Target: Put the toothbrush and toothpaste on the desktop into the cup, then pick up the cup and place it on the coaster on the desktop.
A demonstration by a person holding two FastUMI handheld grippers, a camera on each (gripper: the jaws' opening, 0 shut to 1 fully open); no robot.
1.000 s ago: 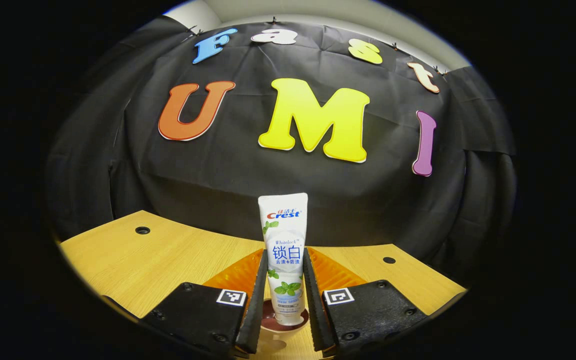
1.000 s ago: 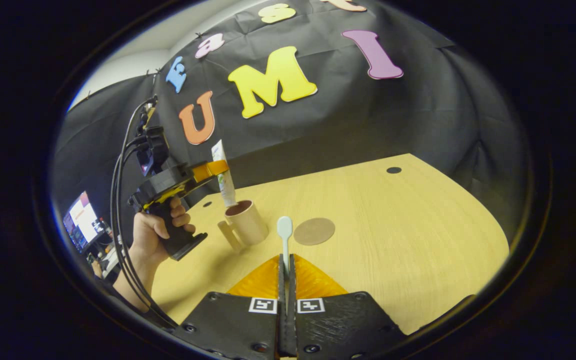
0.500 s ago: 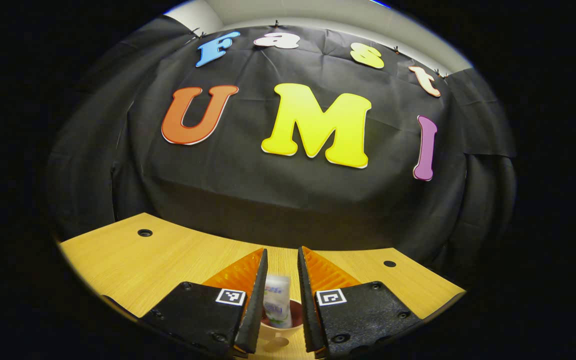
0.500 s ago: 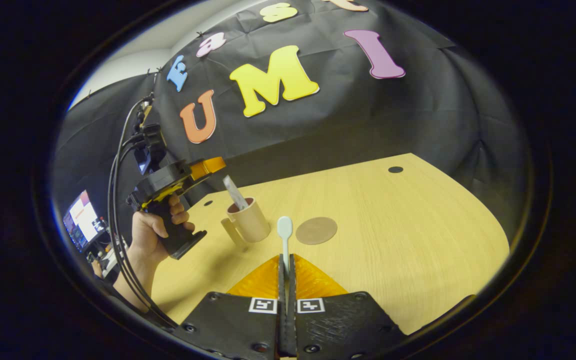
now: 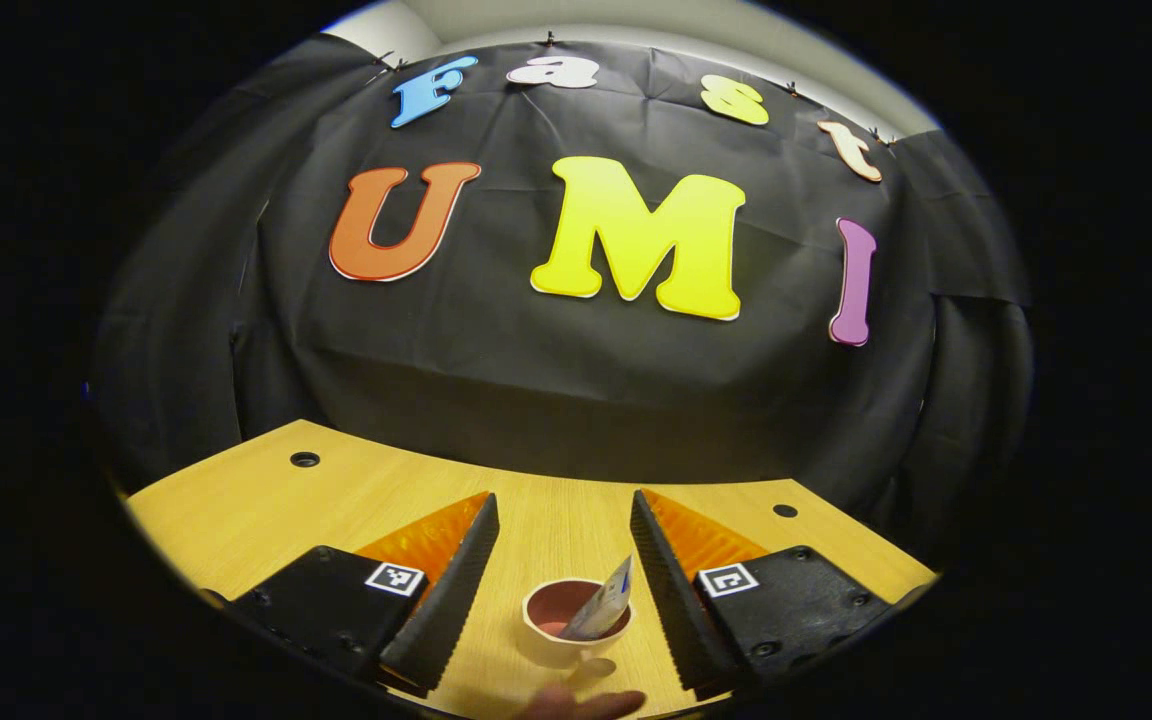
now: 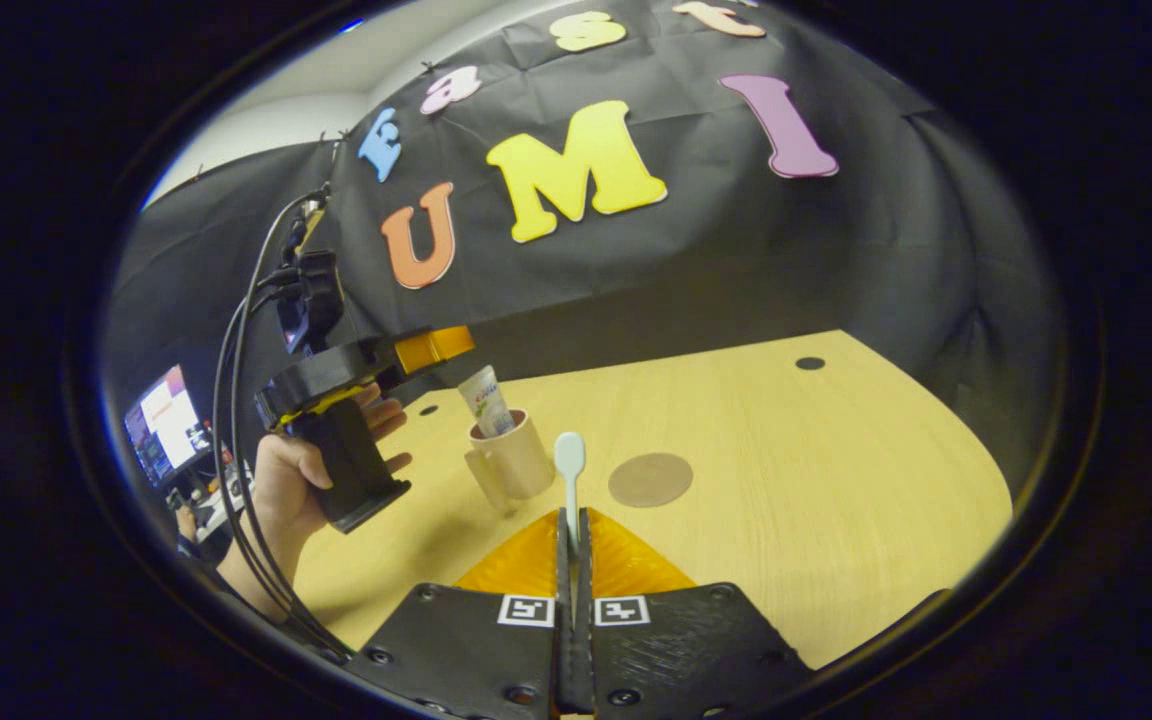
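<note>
Toothpaste (image 5: 604, 606) sits tilted in our cup (image 6: 514, 462) on desk (image 6: 786, 470), near coaster (image 6: 650, 479). Our left gripper (image 5: 561, 545) gapes wide, empty; right gripper (image 6: 572, 530) pinches toothbrush (image 6: 569, 470).

bench (image 6: 816, 470): pale wood-grain, smooth, slight sheen
cup (image 6: 516, 462): matt, smooth, plastic-looking
toothpaste (image 6: 485, 398): glossy printed plastic tube
toothbrush (image 6: 569, 468): smooth plastic
coaster (image 6: 650, 480): matt, flat
</note>
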